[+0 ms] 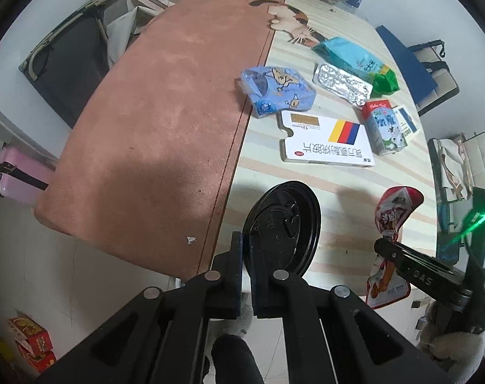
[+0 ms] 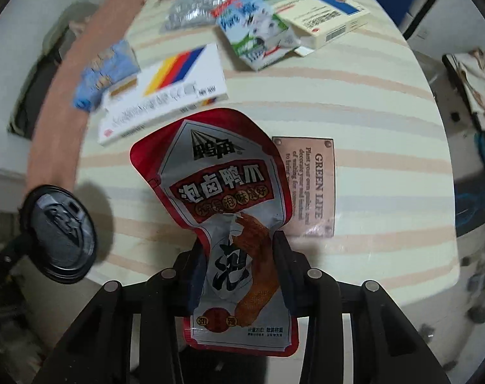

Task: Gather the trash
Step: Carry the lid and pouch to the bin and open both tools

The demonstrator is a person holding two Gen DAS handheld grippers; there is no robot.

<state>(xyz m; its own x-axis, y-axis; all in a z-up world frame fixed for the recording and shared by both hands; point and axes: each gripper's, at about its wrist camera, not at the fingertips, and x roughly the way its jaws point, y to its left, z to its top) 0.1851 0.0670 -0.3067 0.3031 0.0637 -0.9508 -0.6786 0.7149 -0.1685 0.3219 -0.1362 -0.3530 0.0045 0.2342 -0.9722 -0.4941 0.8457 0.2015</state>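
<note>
My left gripper (image 1: pixel 247 249) is shut on a black plastic cup lid (image 1: pixel 284 227), held on edge above the near table edge; the lid also shows in the right wrist view (image 2: pixel 61 233). My right gripper (image 2: pixel 239 249) is shut on a red and silver snack pouch (image 2: pixel 220 176), held above the table; the pouch also shows in the left wrist view (image 1: pixel 392 217). On the striped table lie a white medicine box (image 1: pixel 325 142), a blue tissue pack (image 1: pixel 276 91), a foil blister pack (image 1: pixel 341 84), a small milk carton (image 1: pixel 383 124) and a teal bag (image 1: pixel 354 56).
A pink mat (image 1: pixel 165 121) covers the table's left half. A white and blue box (image 2: pixel 325 16) lies beside the milk carton. A printed label patch (image 2: pixel 312 188) is on the cloth. Chairs and bags stand around the table; red boxes (image 1: pixel 31 342) sit on the floor.
</note>
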